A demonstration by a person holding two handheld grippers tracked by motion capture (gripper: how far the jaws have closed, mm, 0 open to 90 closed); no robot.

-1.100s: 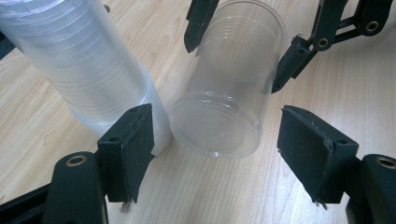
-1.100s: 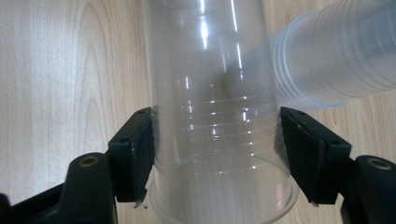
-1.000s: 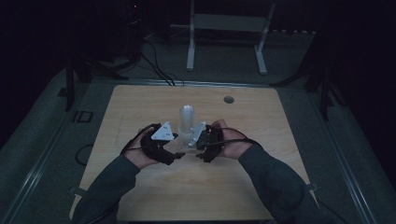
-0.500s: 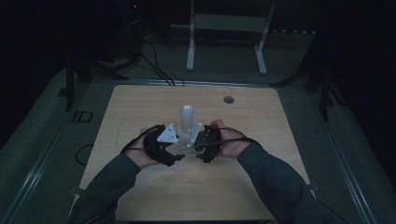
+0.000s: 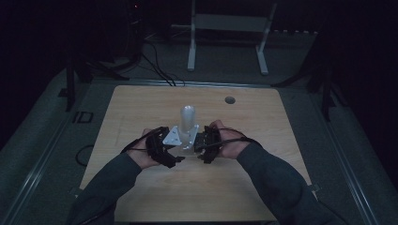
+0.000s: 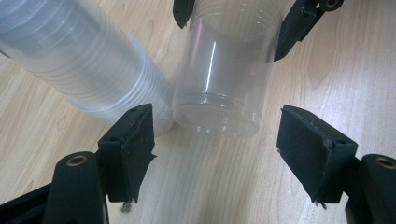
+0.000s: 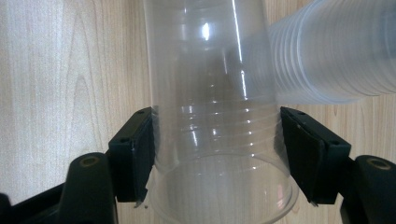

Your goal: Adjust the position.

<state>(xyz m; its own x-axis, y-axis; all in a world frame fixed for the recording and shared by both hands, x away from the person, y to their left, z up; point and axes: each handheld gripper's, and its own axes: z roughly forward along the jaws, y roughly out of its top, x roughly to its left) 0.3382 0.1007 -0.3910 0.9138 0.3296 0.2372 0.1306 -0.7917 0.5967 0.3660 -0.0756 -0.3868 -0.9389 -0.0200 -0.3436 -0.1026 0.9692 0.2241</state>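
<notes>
A dark room surrounds a pale wooden bench [image 5: 141, 112], with a white stand on the floor beyond it at the top of the high view. At the middle of that frame a tall stack of clear cups [image 5: 188, 117] stands upright, and the person's two hands meet just in front of it.

The right gripper [image 7: 217, 154] has its fingers [image 7: 135, 149] pressed against both sides of a single clear cup [image 7: 215, 93], near the cup's rim at the lower centre of the right gripper view. Held there, the cup points base-first away from the hand, toward the other gripper. In the upper right of this view the stack slants off beside it.

The left gripper [image 6: 217, 140] has its fingers [image 6: 130, 140] spread wide and grips nothing. In the left gripper view the cup's base [image 6: 217, 121] sits between them at centre frame, with clear gaps on either side. The right gripper's black fingers show on the cup's flanks at the top of the frame, and the stack fills the upper left, touching or nearly touching the cup.

The open fingers bracketing the base look ready to take the cup or steady it; that is a judgement only.
</notes>
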